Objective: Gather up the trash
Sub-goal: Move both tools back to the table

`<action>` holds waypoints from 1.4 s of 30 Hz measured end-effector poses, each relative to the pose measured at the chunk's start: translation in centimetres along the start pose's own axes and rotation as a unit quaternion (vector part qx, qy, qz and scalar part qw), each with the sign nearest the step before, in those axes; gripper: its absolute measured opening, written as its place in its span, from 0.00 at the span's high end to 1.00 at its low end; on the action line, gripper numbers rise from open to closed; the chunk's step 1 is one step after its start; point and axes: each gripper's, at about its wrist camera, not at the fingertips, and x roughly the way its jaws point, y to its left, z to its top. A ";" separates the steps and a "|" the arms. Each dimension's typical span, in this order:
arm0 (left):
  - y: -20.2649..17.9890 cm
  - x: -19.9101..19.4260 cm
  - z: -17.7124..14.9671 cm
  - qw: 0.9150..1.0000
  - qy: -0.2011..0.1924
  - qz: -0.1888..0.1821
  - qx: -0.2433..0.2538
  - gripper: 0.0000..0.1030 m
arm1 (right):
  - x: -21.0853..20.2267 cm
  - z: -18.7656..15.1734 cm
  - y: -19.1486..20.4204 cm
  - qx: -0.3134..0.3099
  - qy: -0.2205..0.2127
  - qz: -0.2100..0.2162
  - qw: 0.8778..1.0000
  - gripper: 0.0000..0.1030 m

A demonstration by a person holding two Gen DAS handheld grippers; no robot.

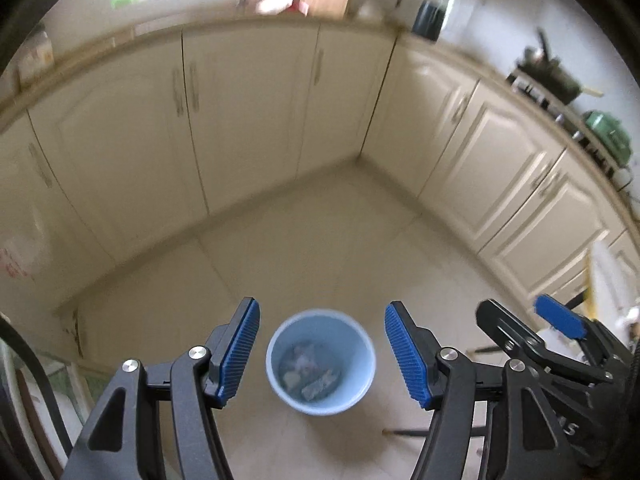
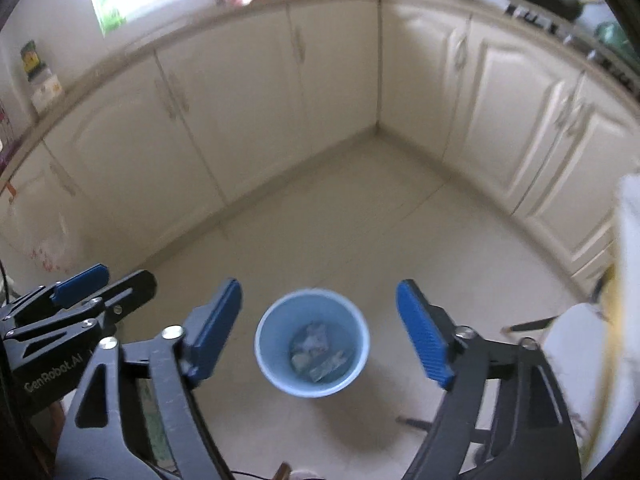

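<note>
Nearest the lenses, both claws are hanging released with nothing between their blue pads: the left gripper (image 1: 322, 356) is standing moderately spread, the right gripper (image 2: 319, 334) wider, the two hovering side by side. Directly below and ahead of each claw, framed between its fingers, the light blue wastebasket (image 1: 320, 362) is sitting upright on the pale tiled floor (image 1: 340, 240). Crumpled wrappers and paper scraps (image 2: 316, 354) are lying at its bottom; blur is hiding their details. Such trash is probably light, soft and crushable, so a pinch across any bunched fold should be holding it. Beyond, cream cabinet doors (image 1: 248, 120) are lining the corner.
</note>
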 end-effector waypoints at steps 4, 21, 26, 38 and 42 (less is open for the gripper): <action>-3.5 -6.4 -1.1 0.997 -0.070 -0.033 0.011 0.38 | -8.4 0.3 -1.0 0.010 -0.074 -0.009 0.997 0.06; -18.7 -29.6 -19.1 0.929 -0.344 -0.097 0.093 0.04 | -39.4 -7.1 -7.2 0.057 -0.305 -0.124 0.943 0.00; -22.4 -32.1 -24.2 0.917 -0.351 -0.152 0.117 0.02 | -44.9 -10.9 -9.4 0.081 -0.335 -0.170 0.923 0.00; -20.7 -29.7 -26.3 0.898 -0.302 -0.247 0.201 0.00 | -52.4 -20.8 -17.8 0.173 -0.342 -0.237 0.893 0.00; -21.8 -29.3 -25.2 0.900 -0.284 -0.244 0.221 0.00 | -52.8 -22.9 -20.9 0.203 -0.332 -0.249 0.887 0.00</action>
